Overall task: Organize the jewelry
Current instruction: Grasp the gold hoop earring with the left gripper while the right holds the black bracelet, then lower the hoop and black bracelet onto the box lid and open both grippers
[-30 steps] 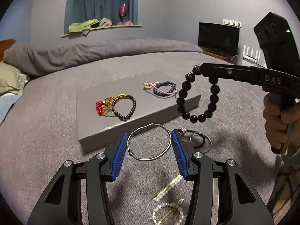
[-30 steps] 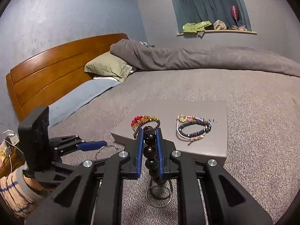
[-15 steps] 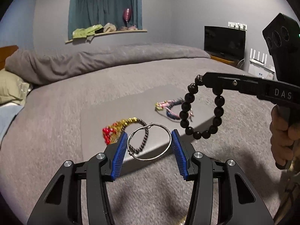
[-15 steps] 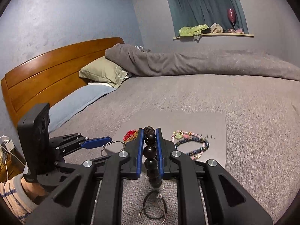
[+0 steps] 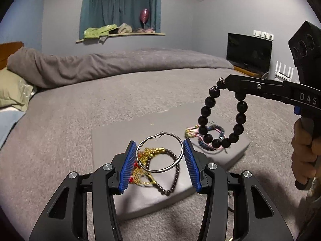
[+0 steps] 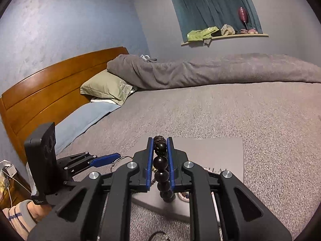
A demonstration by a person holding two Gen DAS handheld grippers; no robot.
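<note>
Both my grippers have carried forward over the grey tray (image 5: 112, 138) since a second ago. My left gripper (image 5: 160, 156), half-open and angled down, clamps the wire bangle (image 5: 160, 152); my right gripper (image 6: 159, 150), nearly shut, dangles the black bead bracelet (image 5: 222, 118).

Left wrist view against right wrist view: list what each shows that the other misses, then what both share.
Left wrist only: the silver bangle whole between the left gripper's pads, the black bead bracelet hanging as a full loop, a television. Right wrist only: the wooden headboard, and the right gripper clamping those beads edge-on. Both: the grey board, the windowsill clutter.
</note>
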